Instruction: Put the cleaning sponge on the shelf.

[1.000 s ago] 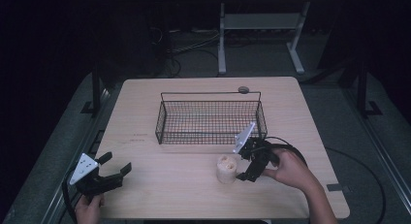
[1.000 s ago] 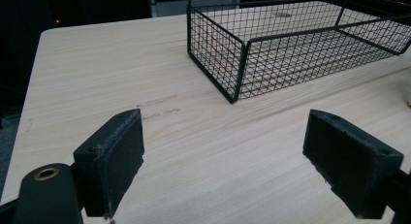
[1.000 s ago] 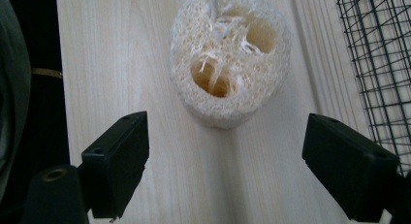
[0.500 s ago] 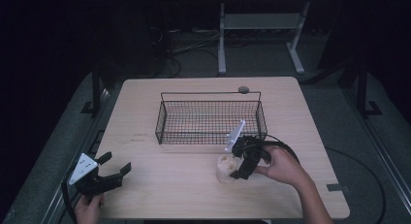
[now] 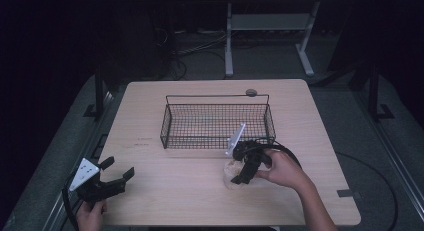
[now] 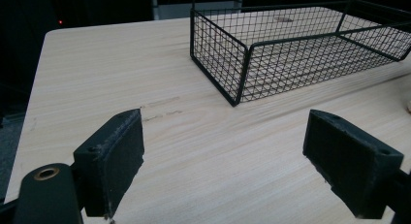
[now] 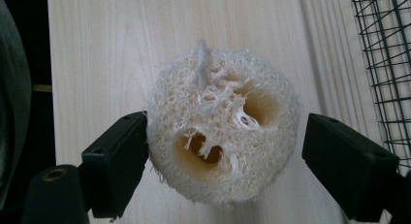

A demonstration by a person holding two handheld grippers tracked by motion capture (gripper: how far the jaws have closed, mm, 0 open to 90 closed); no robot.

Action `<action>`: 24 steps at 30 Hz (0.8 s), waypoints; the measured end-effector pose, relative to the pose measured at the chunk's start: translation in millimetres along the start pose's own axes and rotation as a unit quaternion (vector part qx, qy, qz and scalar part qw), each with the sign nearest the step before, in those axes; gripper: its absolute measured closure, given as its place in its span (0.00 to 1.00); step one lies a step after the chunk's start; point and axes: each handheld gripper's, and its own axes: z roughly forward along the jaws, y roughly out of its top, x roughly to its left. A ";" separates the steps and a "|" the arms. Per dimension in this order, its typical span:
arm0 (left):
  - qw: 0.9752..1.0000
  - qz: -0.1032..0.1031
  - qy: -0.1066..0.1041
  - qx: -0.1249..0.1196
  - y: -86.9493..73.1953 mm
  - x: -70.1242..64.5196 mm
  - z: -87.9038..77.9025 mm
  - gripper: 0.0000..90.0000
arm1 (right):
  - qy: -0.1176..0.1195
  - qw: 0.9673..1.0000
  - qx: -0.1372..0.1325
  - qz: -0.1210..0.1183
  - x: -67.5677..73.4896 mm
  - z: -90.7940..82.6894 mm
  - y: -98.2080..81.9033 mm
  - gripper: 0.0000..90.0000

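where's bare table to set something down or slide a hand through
Free: the strip between the left gripper and the loofah, in front of the basket; also the table left of the basket. Crowded: near right, where the right gripper straddles the loofah beside the basket.

A cream, fibrous loofah [image 7: 220, 127] with tan holes is seen on a pale wood-grain table [image 5: 150, 111]. The mesh basket [image 5: 217, 122] and jaws are black.
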 end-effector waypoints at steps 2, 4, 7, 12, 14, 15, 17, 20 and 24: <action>1.000 0.000 0.000 -0.001 0.1 0.0 -0.3 0.16 | 0.002 1.000 -0.001 0.001 -0.6 1.0 0.7 0.18; 1.000 0.000 0.001 -0.002 0.1 0.3 -0.6 0.15 | 0.006 1.000 -0.002 0.000 -1.1 1.9 1.2 0.21; 1.000 -0.003 0.001 -0.004 -0.1 1.0 -1.2 0.15 | 0.014 1.000 -0.004 -0.001 -1.8 2.2 1.0 0.26; 1.000 -0.004 0.003 -0.005 -0.2 1.3 -1.8 0.15 | 0.021 1.000 -0.004 0.000 -2.7 2.9 1.5 0.31; 1.000 -0.004 0.002 -0.004 -0.2 1.3 -1.7 0.15 | 0.024 1.000 -0.003 0.001 -2.9 2.7 2.1 0.31; 1.000 -0.004 0.003 -0.004 -0.2 1.2 -1.7 0.15 | 0.024 1.000 -0.004 0.001 -3.1 2.2 2.6 0.31; 1.000 -0.005 0.003 -0.005 -0.2 0.9 -1.9 0.15 | 0.025 1.000 -0.004 0.001 -3.3 1.8 2.9 0.31; 1.000 -0.005 0.004 -0.005 -0.2 1.2 -2.0 0.16 | 0.028 1.000 -0.009 -0.002 -4.3 -2.2 5.5 0.31; 1.000 -0.005 0.004 -0.005 -0.3 1.6 -2.5 0.15 | 0.031 0.999 -0.012 -0.002 -6.4 -7.3 10.0 0.31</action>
